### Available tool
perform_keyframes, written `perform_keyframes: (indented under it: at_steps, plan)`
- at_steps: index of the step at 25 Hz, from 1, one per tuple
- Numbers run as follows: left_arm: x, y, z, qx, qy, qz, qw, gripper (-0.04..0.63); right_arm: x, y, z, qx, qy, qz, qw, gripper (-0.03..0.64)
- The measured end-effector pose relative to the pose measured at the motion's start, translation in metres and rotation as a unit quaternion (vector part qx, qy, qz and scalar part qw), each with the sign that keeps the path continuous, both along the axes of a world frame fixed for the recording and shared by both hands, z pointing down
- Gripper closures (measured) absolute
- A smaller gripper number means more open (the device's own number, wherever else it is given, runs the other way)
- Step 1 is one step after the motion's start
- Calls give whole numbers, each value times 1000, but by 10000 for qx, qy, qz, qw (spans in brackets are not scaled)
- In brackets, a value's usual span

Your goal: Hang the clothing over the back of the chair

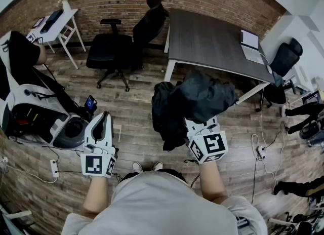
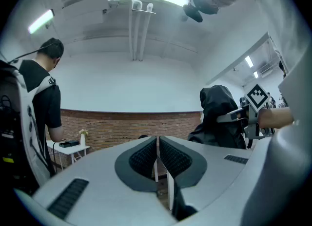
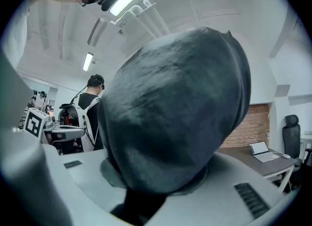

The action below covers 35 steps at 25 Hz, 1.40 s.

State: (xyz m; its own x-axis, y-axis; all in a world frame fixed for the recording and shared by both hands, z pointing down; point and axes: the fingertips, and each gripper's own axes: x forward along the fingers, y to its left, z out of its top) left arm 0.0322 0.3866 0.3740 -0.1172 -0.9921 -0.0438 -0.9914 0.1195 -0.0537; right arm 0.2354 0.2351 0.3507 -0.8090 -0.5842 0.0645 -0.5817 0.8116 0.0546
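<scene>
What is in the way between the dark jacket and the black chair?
Nothing visible. The right gripper holds the clothing up, and only wooden floor lies between it and the nearest black office chair. The grey table stands off to the side of that path.

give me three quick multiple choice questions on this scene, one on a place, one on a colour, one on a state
1. The open silver laptop lies on: A the dark grey rectangular table; B a red sofa; C a wooden shelf.
2. The bunched fabric clothing is: A red; B dark grey-black; C white.
3. The left tongs are: A wide open; B gripping clothing; C shut, empty.
Key: 1 A, it rests near the table's edge; 2 B, dark in every view; 3 C, pads together, nothing between.
</scene>
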Motion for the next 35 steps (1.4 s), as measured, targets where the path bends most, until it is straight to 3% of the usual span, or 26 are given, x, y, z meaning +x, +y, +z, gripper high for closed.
perform_keyframes:
  at_steps: [7,17,29,35]
  plan:
    - [-7,0,-4,14,-10,-8,10000,557,-11,5,1,-41,23,-85,10000,474]
    - [17,-1,15,-132,51,28,9999,557,13,0,13,-245,-182,-103,9995,469]
    - [49,-42,8,-14,-84,162,9998,557,39,-15,13,-92,-194,-225,9995,469]
    - [54,-67,9,-117,-172,375,9991,557,46,-30,29,-338,-154,-127,9992,468]
